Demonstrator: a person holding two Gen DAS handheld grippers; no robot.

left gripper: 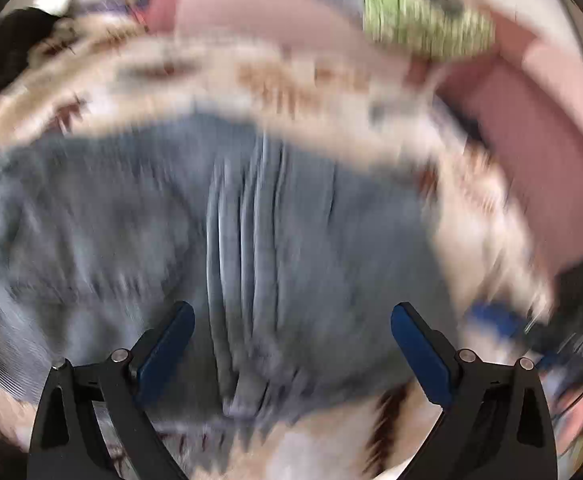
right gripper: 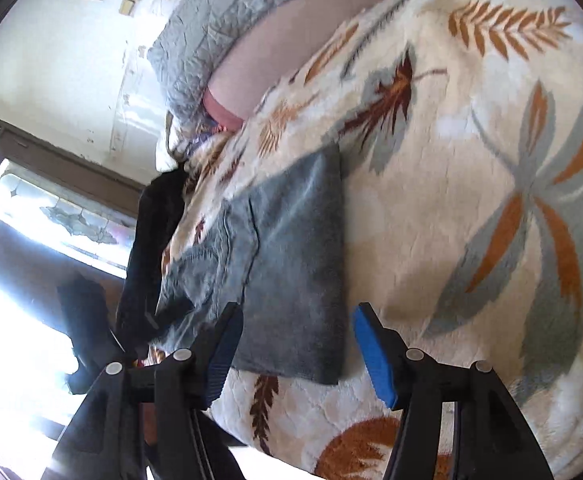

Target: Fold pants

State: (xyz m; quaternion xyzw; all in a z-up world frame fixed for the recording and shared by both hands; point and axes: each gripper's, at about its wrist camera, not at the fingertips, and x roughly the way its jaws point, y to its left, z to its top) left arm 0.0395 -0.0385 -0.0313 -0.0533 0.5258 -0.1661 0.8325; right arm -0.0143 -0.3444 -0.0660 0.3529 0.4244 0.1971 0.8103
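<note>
The grey-blue pants (left gripper: 251, 220) lie on the leaf-patterned blanket (left gripper: 291, 76), blurred in the left wrist view, with lengthwise creases down their middle. My left gripper (left gripper: 291, 308) hovers over them, open, with nothing between its blue pads. In the right wrist view the pants (right gripper: 287, 248) appear as a folded rectangle with the waist part toward the left. My right gripper (right gripper: 297, 310) stands open just above their near edge, its pads apart from the cloth.
The blanket (right gripper: 471, 160) covers most of the bed. A pink sheet (right gripper: 267, 60), a grey quilted pillow (right gripper: 207, 36) and a green cushion (left gripper: 419, 20) lie at the head end. A dark garment (right gripper: 151, 240) hangs at the bed's left edge, by a bright window (right gripper: 51, 208).
</note>
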